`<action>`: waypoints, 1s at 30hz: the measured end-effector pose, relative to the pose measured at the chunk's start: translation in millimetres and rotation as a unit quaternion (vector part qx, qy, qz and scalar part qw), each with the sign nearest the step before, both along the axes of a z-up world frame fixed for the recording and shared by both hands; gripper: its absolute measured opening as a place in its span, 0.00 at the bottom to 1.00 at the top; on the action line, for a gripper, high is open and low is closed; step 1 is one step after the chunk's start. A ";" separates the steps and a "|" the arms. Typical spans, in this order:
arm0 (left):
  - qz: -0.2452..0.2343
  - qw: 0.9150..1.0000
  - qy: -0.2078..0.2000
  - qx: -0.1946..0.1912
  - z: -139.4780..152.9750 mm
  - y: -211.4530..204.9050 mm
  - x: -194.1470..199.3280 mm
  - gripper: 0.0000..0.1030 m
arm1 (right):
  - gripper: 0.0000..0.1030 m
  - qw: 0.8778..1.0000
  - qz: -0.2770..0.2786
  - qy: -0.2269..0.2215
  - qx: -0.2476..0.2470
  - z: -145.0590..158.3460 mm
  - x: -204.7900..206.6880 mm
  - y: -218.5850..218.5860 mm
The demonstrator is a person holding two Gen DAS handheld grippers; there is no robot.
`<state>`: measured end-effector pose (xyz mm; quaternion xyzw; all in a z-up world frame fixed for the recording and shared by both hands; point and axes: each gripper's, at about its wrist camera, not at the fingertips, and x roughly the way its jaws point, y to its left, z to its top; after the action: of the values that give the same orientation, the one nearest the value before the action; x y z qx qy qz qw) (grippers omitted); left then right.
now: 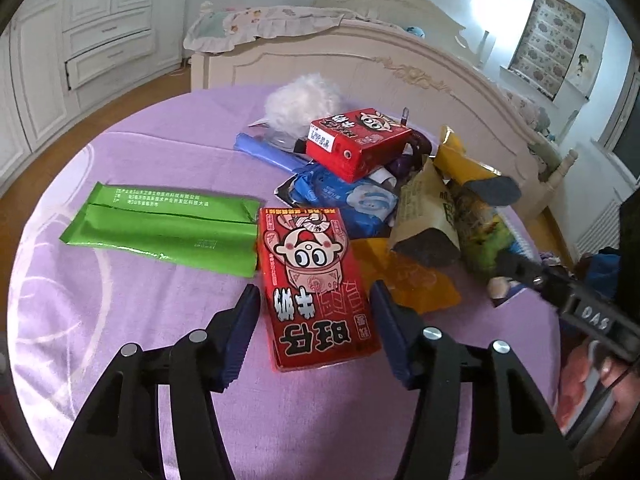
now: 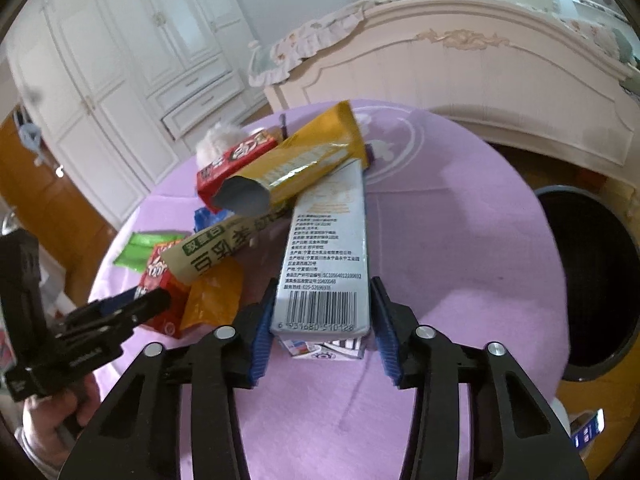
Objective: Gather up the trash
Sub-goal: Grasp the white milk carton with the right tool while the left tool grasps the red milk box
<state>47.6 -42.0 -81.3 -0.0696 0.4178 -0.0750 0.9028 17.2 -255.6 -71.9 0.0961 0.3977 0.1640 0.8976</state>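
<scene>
Left wrist view: the left gripper [image 1: 315,286] stands apart around a red carton [image 1: 316,248] lying flat on the table [image 1: 160,160]. A thin gap shows at the right-hand pad, so I judge no grip is made yet. This carton lies on the near side of the heap [image 1: 400,184], its far end touching it.

Right wrist view: the right gripper [image 2: 325,282] appears clamped on the near end of a grey carton [image 2: 328,248], pads against both sides. The carton's far end is tucked under the heap, beneath a yellow bag [image 2: 300,160]. A dark bin [image 2: 592,280] stands on the floor, to the right of the heap and below table level.

Risks, as judged:
- Pulling the grey carton out could drag the yellow bag and the beige bag [image 2: 216,252] off the heap.
- The grip sits at the carton's very end, so it could pivot or slip when lifted.
- The left pads could catch the orange wrapper [image 1: 404,280] lying just beside the red carton.
- Both grippers work close together on the near side of the heap and could knock each other.

Count: red cartons, two, the second [image 1: 360,140] on top of the heap; grey carton, one; green wrapper [image 1: 168,232], one, left of the heap; yellow bag, one; beige bag, one; orange wrapper, one; blue pack [image 1: 352,200], one; bin, one.
</scene>
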 end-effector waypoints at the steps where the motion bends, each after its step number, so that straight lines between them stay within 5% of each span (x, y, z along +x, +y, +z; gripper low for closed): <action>1: 0.002 1.000 0.005 0.000 -1.2 -0.5 0.0 0.57 | 0.42 1.000 0.000 0.001 0.006 0.6 -1.4 -2.9; 4: 0.012 1.000 0.015 0.005 -4.4 0.5 0.1 0.63 | 0.41 1.000 -0.005 0.002 0.020 1.9 -6.6 -13.7; 7: 0.008 1.000 0.017 -0.006 -5.3 3.3 0.4 0.53 | 0.41 0.999 -0.007 0.001 0.040 2.9 -12.0 -24.2; 11: 0.009 1.000 0.014 -0.022 -4.8 8.9 -2.2 0.52 | 0.41 0.997 -0.003 0.000 0.074 5.8 -20.1 -37.1; 20: 0.004 0.998 -0.045 -0.052 28.0 12.1 -24.8 0.50 | 0.41 0.987 0.021 -0.036 0.153 26.5 -47.4 -63.4; 30: -0.113 0.985 -0.103 -0.076 76.5 -84.3 -5.6 0.51 | 0.41 0.979 -0.075 -0.094 0.162 43.3 -56.5 -125.1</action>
<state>42.0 -126.3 -4.9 -0.0828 0.3204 -0.2149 0.9189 -39.2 -380.7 -28.6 0.2537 0.2710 0.1663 0.9135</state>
